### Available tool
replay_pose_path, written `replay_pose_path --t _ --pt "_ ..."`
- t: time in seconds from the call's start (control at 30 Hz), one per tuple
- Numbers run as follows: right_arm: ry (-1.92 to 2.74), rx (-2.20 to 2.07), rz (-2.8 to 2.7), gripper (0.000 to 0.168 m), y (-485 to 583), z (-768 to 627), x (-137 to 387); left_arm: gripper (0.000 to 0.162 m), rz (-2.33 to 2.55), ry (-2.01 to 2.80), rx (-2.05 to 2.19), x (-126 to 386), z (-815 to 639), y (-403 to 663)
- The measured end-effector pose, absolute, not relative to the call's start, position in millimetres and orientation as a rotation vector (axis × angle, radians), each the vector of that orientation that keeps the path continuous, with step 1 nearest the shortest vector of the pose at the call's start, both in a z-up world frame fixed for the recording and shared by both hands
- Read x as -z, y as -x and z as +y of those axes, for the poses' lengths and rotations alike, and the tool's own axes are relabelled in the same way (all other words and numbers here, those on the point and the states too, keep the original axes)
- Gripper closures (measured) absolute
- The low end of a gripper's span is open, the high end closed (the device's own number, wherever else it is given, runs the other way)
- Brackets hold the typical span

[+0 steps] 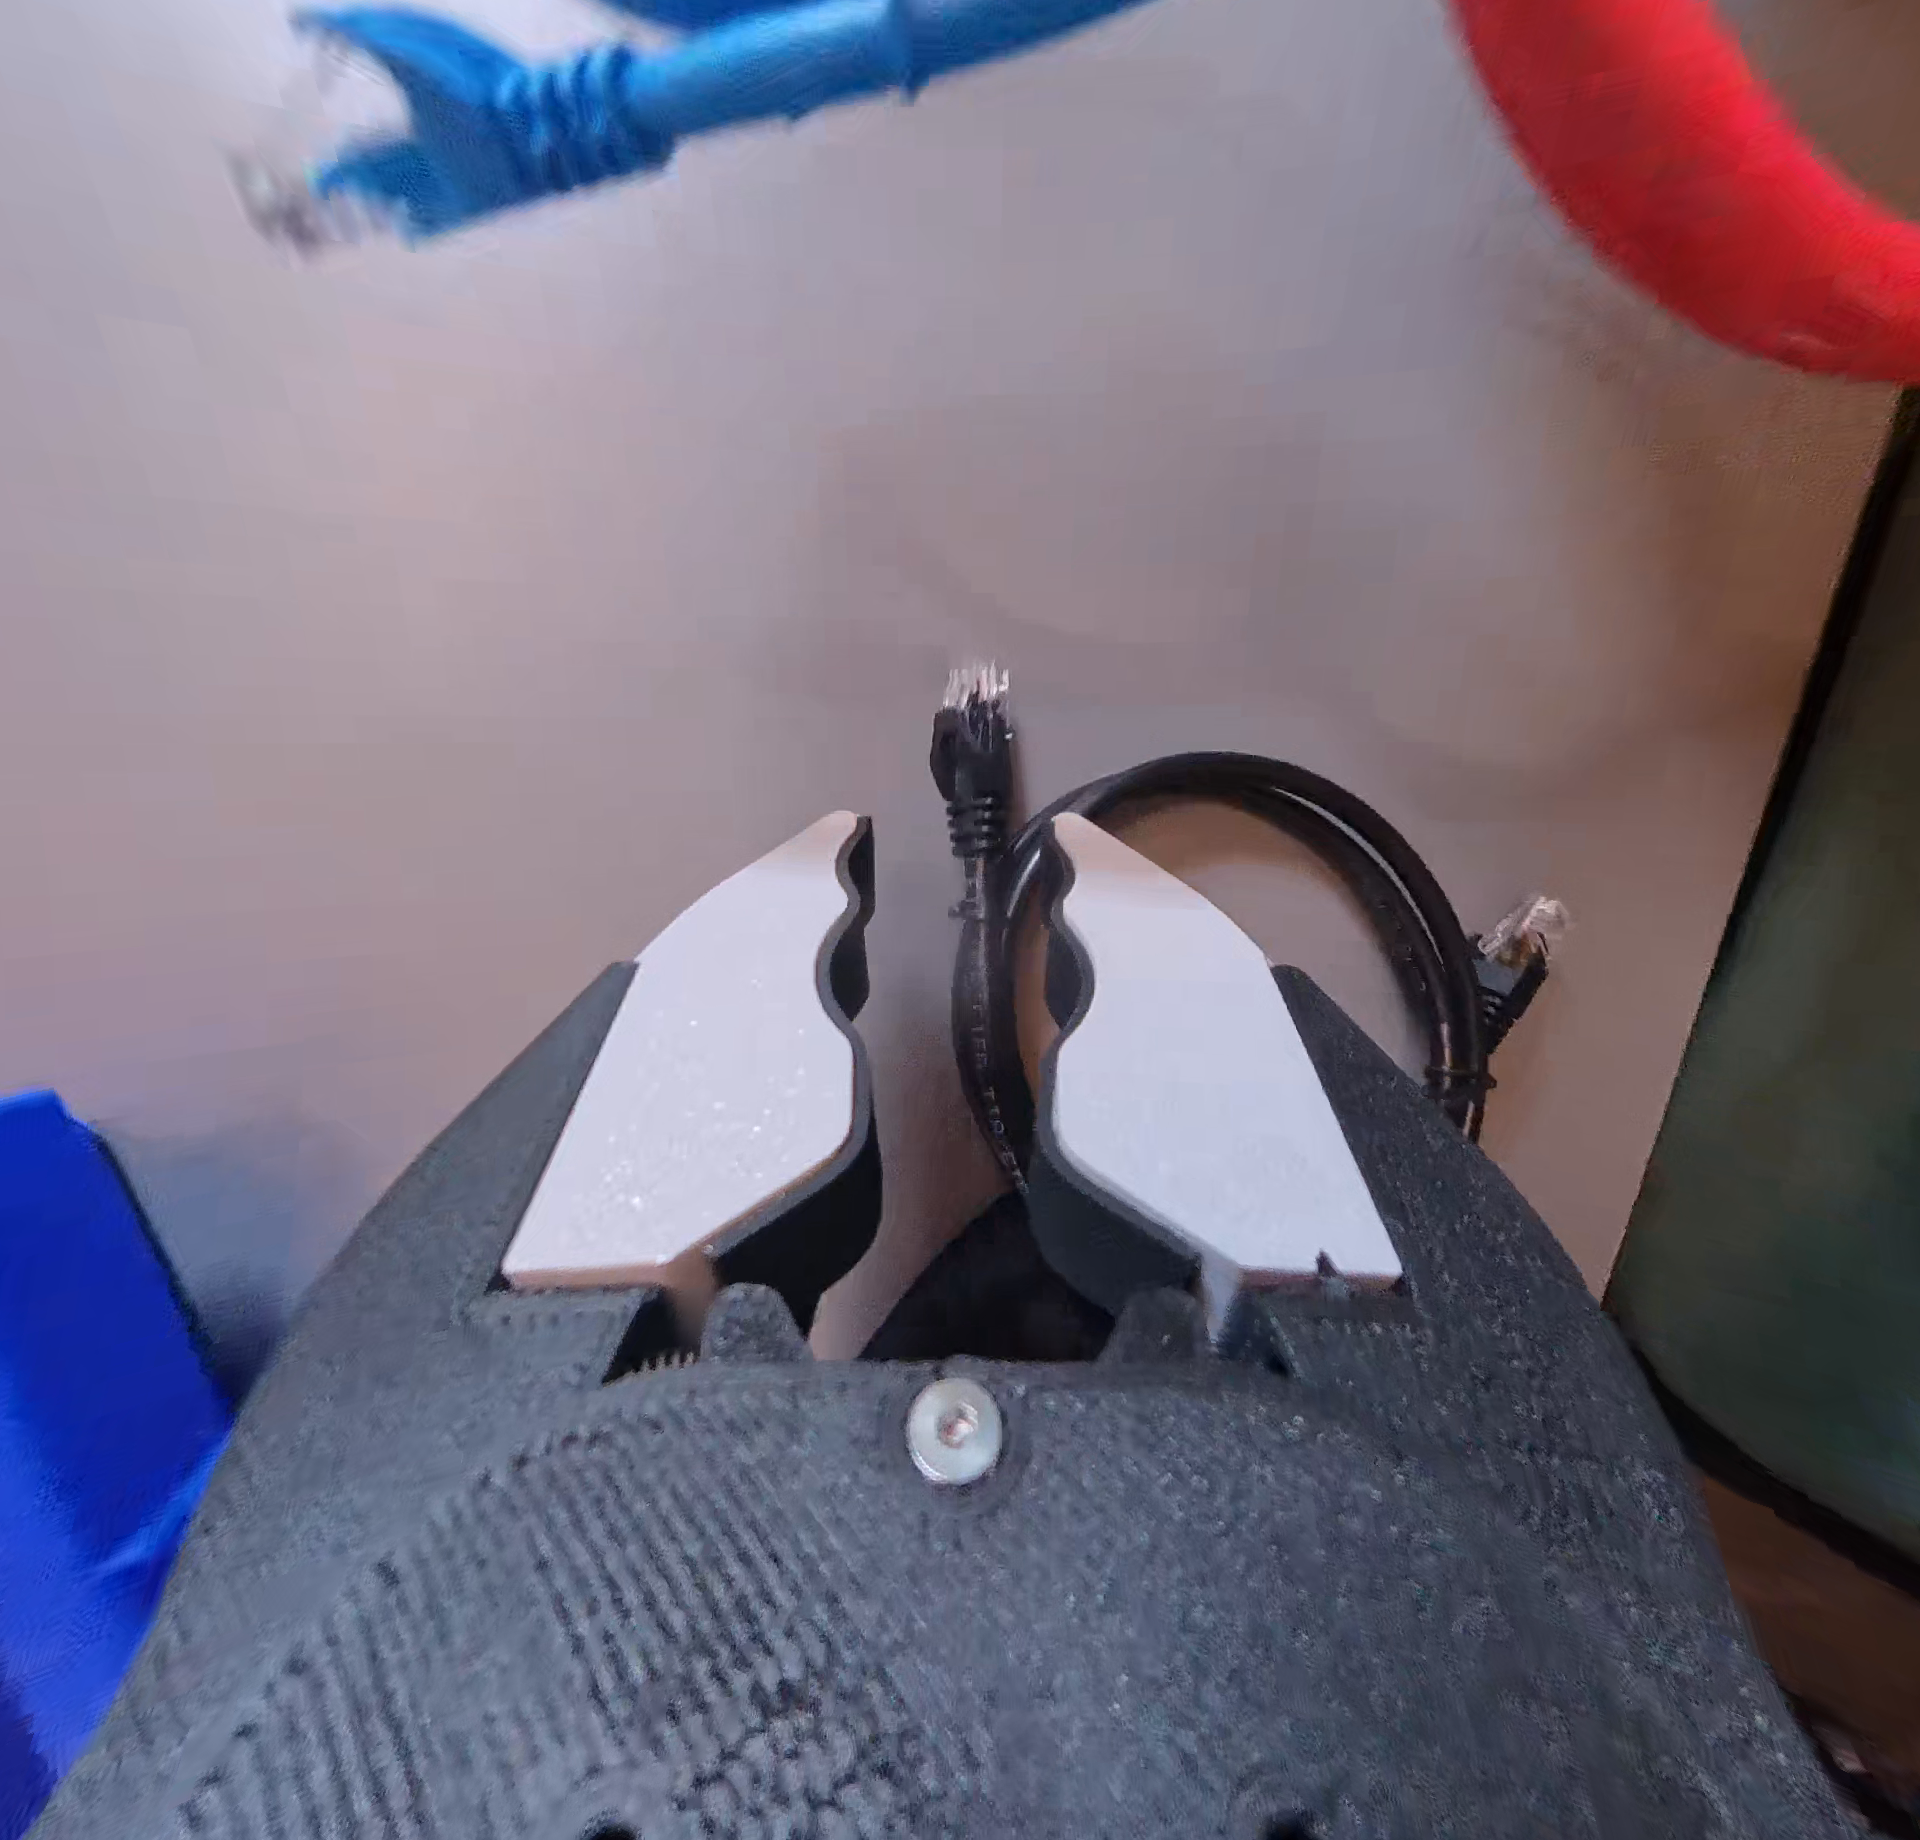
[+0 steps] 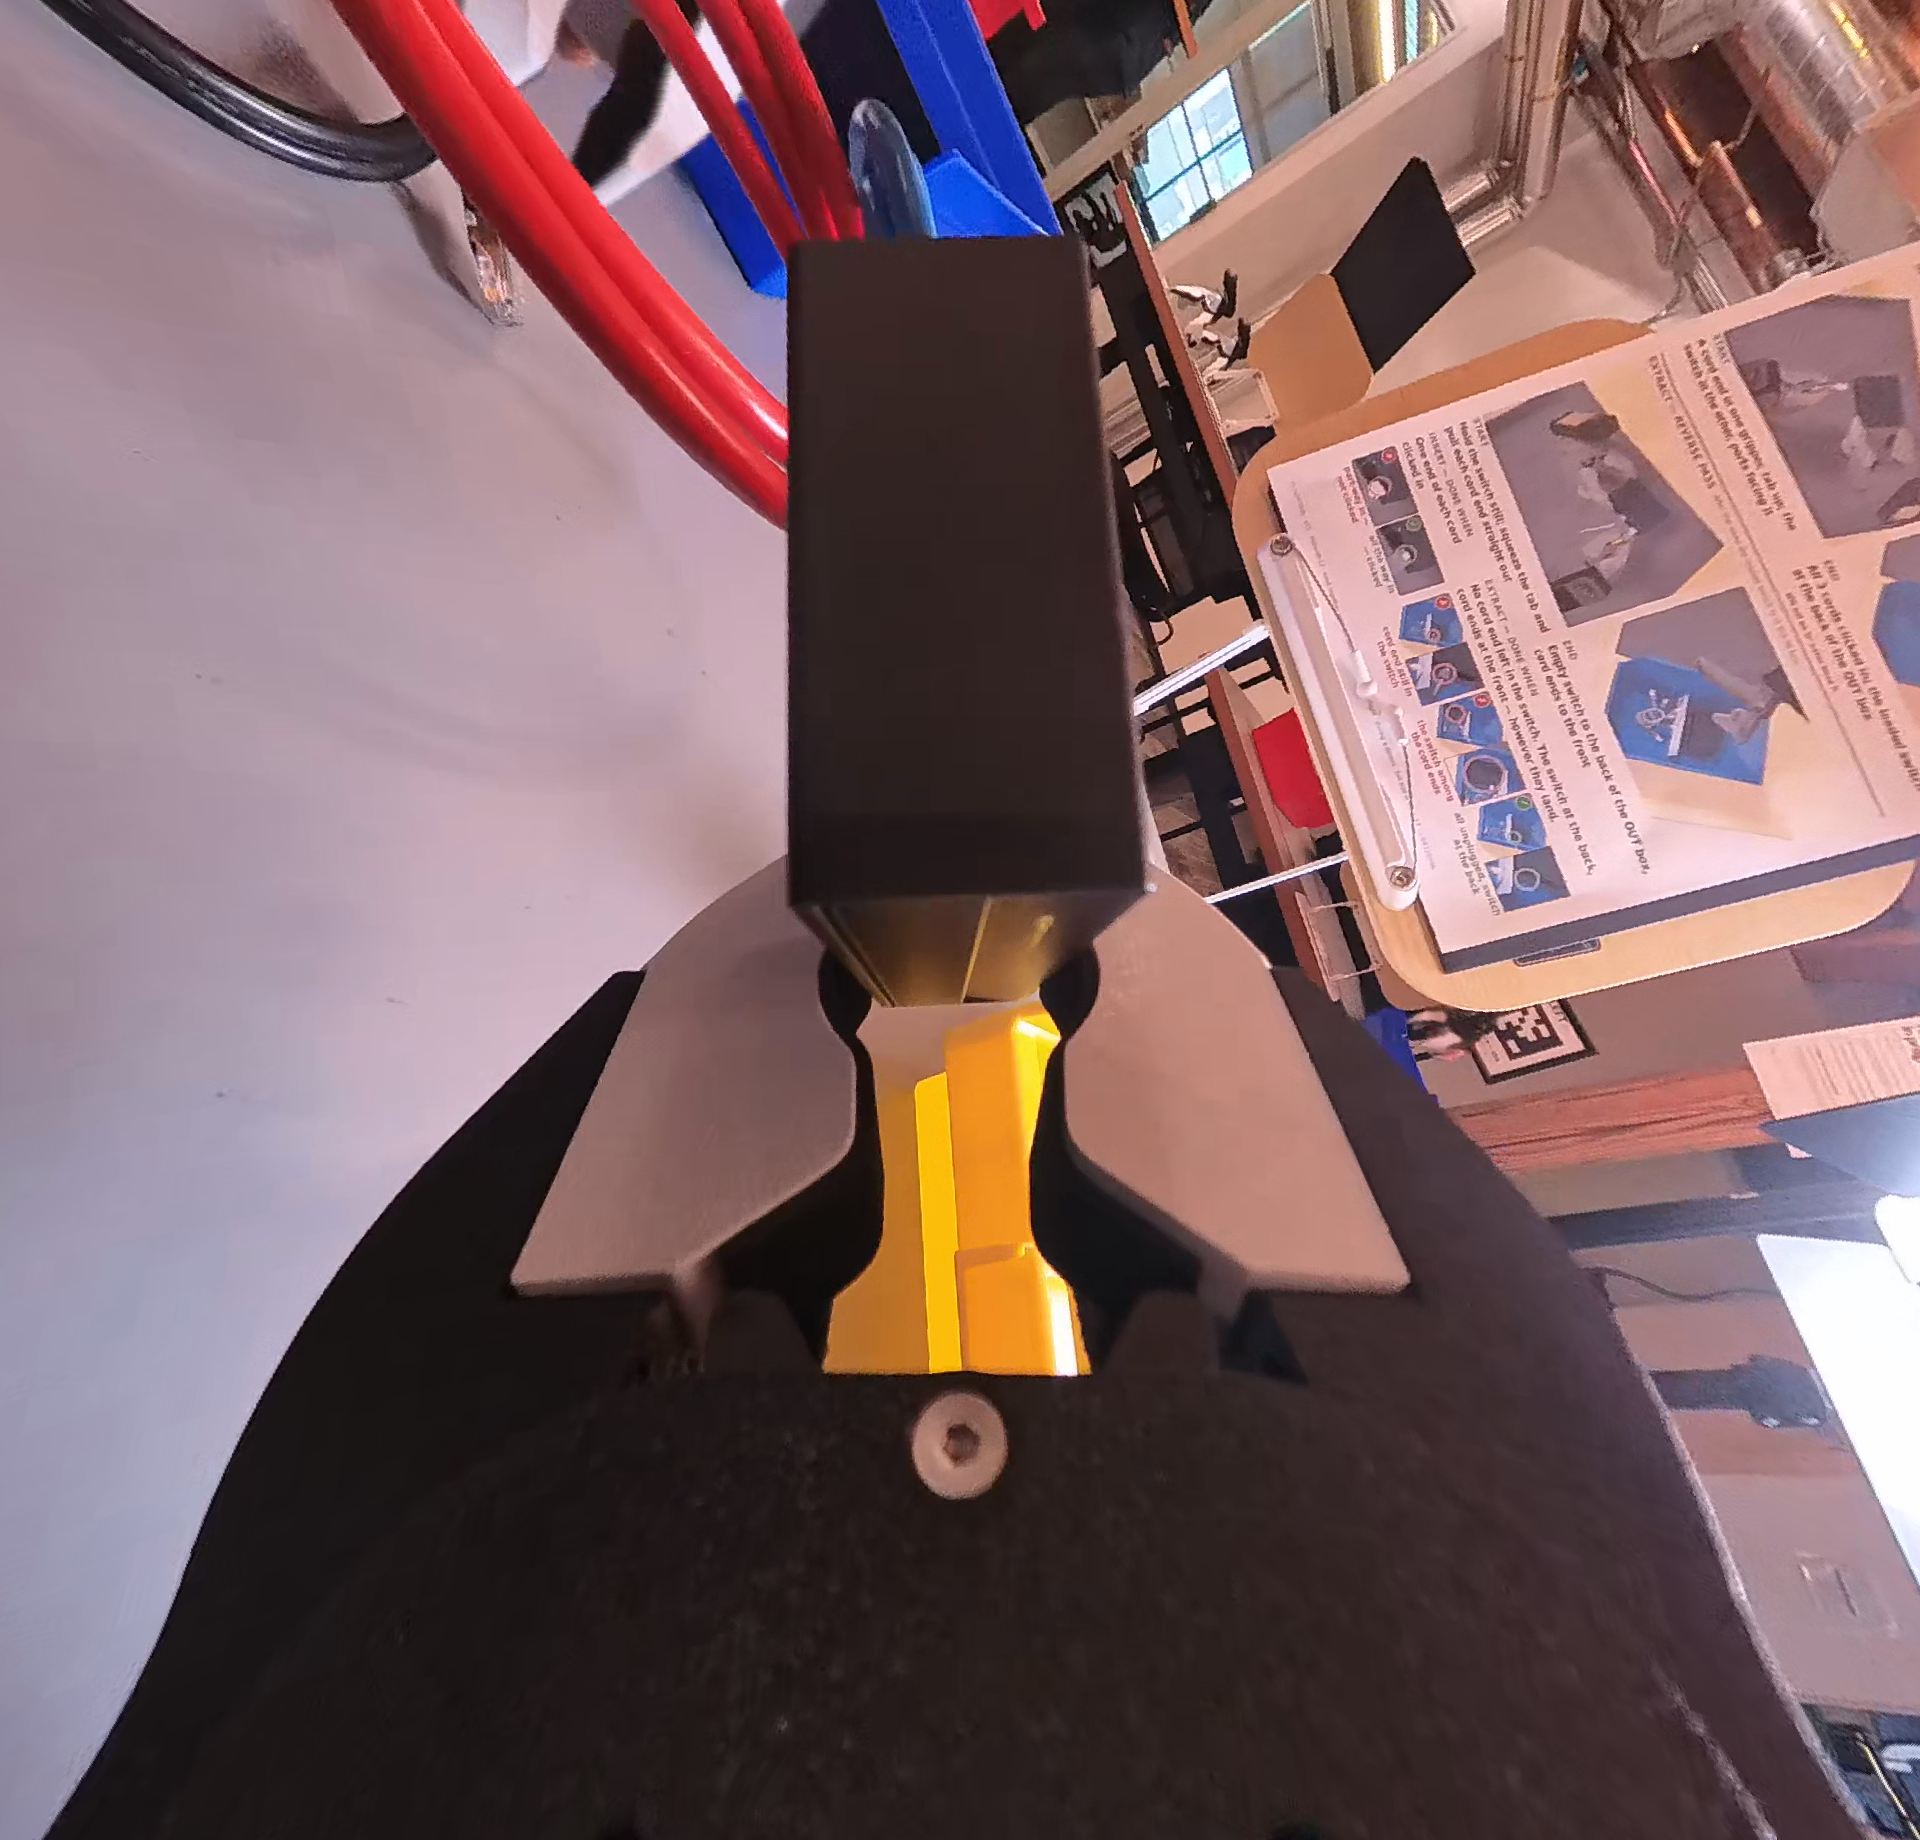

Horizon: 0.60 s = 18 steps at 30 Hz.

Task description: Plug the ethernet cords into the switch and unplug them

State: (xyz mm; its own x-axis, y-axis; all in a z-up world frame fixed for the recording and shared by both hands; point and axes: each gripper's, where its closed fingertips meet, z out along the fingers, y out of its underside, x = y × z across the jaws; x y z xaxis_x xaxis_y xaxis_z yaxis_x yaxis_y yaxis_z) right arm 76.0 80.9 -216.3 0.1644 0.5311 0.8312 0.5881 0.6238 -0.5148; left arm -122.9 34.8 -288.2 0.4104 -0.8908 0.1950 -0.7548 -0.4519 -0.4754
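Left gripper (image 1: 956,845) jaws apart around black cord (image 1: 982,980), not pinching; plug (image 1: 971,741) just past the tips. Cord's floppy and light, so grab the stiff boot (clip looks fragile). Right gripper (image 2: 956,943) clamps rigid black switch (image 2: 945,564)

three ethernet cords (image 1: 982,959), one switch (image 2: 951,585)
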Motion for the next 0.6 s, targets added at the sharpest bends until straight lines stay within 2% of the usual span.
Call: replay_pose_path --t 0.03,0.1,0.2,0.33,0.43,0.6 --pt "0.994 0.050 -1.482 0.138 -76 81 217 0.133 1.377 2.398 0.629 295 33 124" --pt "0.994 0.050 -1.488 0.138 -75 79 219 0.135 1.293 2.432 0.711 303 32 120" --pt "0.984 0.060 -1.500 0.138 -73 78 220 0.149 1.271 2.424 0.822 307 27 112" --pt "0.958 0.080 -1.521 0.138 -71 75 223 0.149 1.354 2.371 0.727 302 28 113" --pt "0.923 0.054 -1.532 0.138 -68 68 223 0.150 1.374 2.264 0.682 259 29 117" --pt "0.885 0.069 -1.566 0.138 -60 62 225 0.150 1.432 2.009 0.672 156 11 104"
